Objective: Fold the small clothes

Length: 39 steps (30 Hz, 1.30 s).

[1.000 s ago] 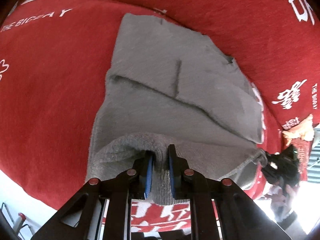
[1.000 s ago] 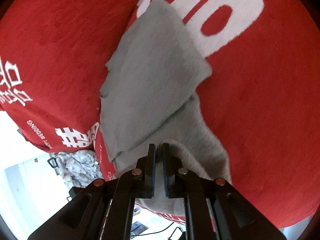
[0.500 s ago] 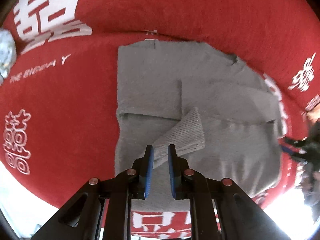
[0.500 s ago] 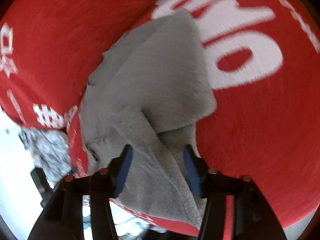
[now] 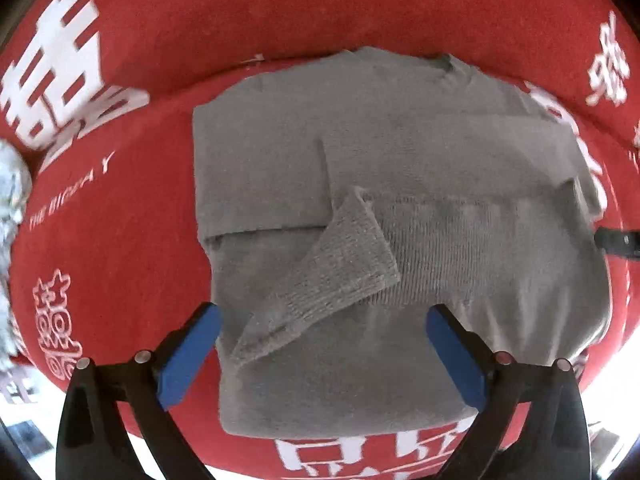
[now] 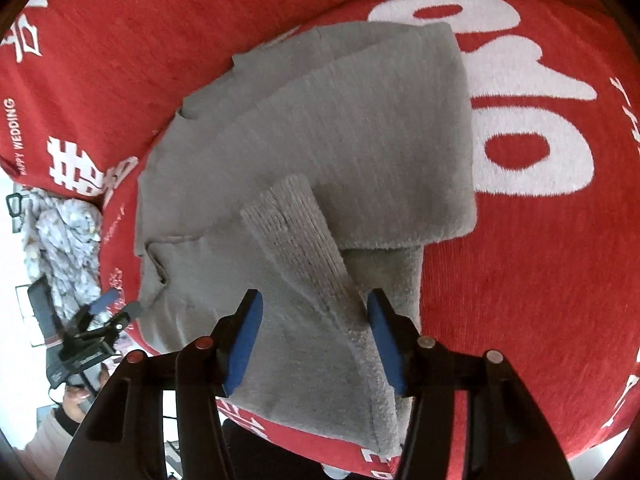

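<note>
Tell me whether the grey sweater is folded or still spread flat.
Partly folded. The grey sweater lies on the red cloth with its sides turned in, and one ribbed cuff lies diagonally across the top.

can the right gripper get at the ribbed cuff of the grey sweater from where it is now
Probably yes. The right gripper is open, and the ribbed cuff of the folded grey knit sweater lies on top, just ahead of its fingertips. Nothing covers the cuff or stands in between.

The red cloth point(image 5: 120, 240) runs past every frame edge, and the grey sweater point(image 6: 320, 140) covers its middle.
</note>
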### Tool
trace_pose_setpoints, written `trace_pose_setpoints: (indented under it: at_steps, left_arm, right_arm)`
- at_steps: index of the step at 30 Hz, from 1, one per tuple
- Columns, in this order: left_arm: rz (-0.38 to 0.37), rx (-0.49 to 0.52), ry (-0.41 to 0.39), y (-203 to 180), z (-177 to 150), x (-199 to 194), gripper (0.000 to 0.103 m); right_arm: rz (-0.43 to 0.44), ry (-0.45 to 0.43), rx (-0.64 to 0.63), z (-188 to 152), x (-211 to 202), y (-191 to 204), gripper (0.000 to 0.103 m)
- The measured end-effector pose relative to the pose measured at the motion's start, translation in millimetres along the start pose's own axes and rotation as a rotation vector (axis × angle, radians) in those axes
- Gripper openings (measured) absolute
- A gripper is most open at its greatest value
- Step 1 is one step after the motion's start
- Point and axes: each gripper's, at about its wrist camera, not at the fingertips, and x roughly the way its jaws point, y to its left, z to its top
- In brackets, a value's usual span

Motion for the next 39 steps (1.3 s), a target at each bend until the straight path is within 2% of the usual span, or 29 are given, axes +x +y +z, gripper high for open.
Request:
trace_pose_setpoints:
  at_steps: [4, 8, 11, 13, 16, 19, 21, 23, 25, 28, 29, 30, 31, 32, 39]
  left_arm:
    - [0.008, 0.09, 0.036, -5, -1, 15, 0.103]
    - [0.072, 0.225, 0.035, -13, -2, 33, 0.103]
    - [0.113, 0.276, 0.024, -15, 1, 42, 0.103]
    - [0.168, 0.299, 0.001, -15, 6, 46, 0.103]
    - [0.167, 0.21, -0.005, 6, 18, 47, 0.103]
    - [0.078, 0.045, 0.037, 38, 28, 50, 0.103]
    - [0.004, -0.03, 0.06, 51, 32, 52, 0.09]
    - [-0.058, -0.052, 0.082, 53, 34, 54, 0.09]
    - [-0.095, -0.049, 0.087, 51, 34, 54, 0.082]
    - [-0.137, -0.049, 0.115, 45, 34, 57, 0.048]
    - [-0.179, -0.054, 0.115, 44, 34, 56, 0.02]
    - [-0.201, -0.056, 0.116, 44, 35, 56, 0.008]
    - [-0.209, -0.05, 0.106, 42, 35, 53, 0.008]
    - [-0.216, -0.042, 0.094, 41, 34, 49, 0.008]
    - [-0.289, -0.09, 0.02, 60, 33, -1, 0.008]
  right_arm:
    - [-0.06, -0.04, 0.019, -6, -3, 4, 0.059]
    - [-0.117, -0.06, 0.007, -10, -1, 12, 0.059]
    - [-0.163, -0.062, -0.005, -8, 5, 16, 0.059]
    - [-0.178, -0.066, -0.01, -5, 8, 18, 0.059]
    - [-0.194, -0.063, -0.016, -2, 12, 22, 0.059]
    - [-0.199, -0.056, -0.034, -2, 15, 28, 0.059]
    - [-0.205, -0.05, -0.048, -2, 17, 30, 0.059]
    - [-0.206, -0.042, -0.054, -2, 19, 31, 0.059]
    - [-0.207, -0.036, -0.061, -2, 21, 32, 0.059]
    - [-0.224, -0.03, -0.068, -2, 22, 33, 0.054]
    - [-0.238, -0.033, -0.075, -2, 22, 34, 0.041]
    - [-0.254, -0.038, -0.083, -1, 23, 37, 0.02]
    - [-0.263, -0.046, -0.09, -2, 21, 38, 0.011]
    - [-0.254, -0.057, -0.092, -5, 18, 39, 0.009]
    - [-0.227, -0.137, -0.154, -24, -25, 63, 0.009]
